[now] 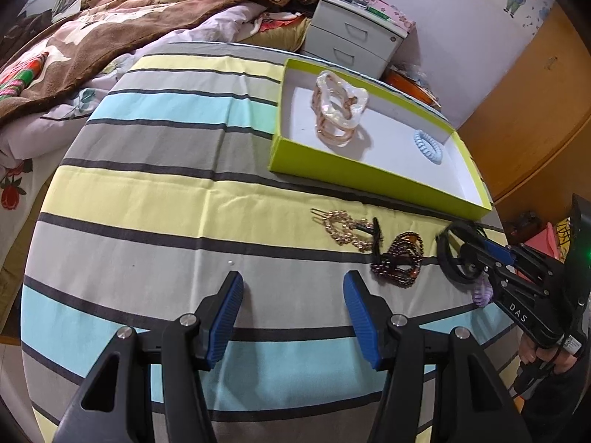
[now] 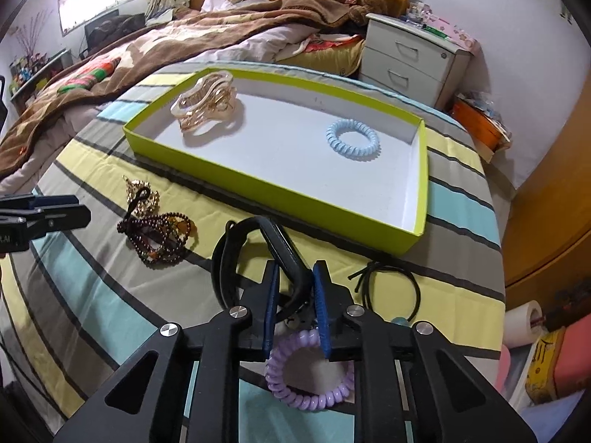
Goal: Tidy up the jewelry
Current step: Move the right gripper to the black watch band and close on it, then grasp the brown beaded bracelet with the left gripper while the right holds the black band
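A lime-green box lid lies on the striped cloth, holding a pearly hair claw and a blue spiral hair tie. My right gripper is shut on a black wristband, just above the cloth near the box. A purple spiral tie lies under it. A dark bead bracelet and a gold chain clip lie in front of my left gripper, which is open and empty.
A thin black elastic cord lies right of my right gripper. A brown blanket covers the bed behind. A grey drawer unit stands beyond the box. A wooden wardrobe is at the right.
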